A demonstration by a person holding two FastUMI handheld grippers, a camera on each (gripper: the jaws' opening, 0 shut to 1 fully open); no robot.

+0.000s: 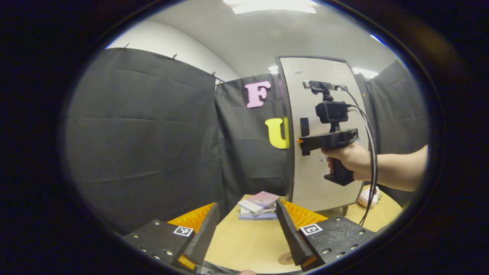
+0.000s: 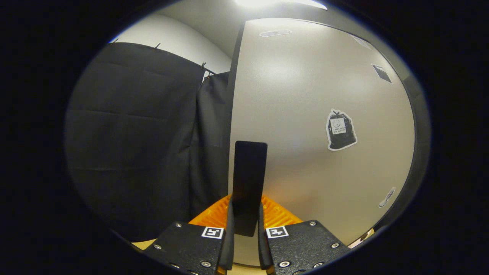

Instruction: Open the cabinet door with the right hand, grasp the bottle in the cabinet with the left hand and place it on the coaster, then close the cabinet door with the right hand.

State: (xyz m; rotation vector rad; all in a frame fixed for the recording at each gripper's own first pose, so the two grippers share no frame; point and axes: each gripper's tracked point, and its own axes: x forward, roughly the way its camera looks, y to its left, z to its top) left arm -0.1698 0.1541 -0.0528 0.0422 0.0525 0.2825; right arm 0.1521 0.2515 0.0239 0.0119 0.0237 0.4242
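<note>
Your right gripper had both fingers pinched on the handle, level and facing the door. Your right hand gripped its grip, forearm level. Your left gripper hung with fingers spread wide apart, holding nothing.

Cabinet door blocks right; table free

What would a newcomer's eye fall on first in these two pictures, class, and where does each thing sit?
First, the tall pale cabinet door, with its black handle clamped between the right gripper fingers. In the left gripper view, a hand holds that gripper against the door, right of centre. Below, the left gripper hangs open over a wooden table bearing stacked books.
</note>
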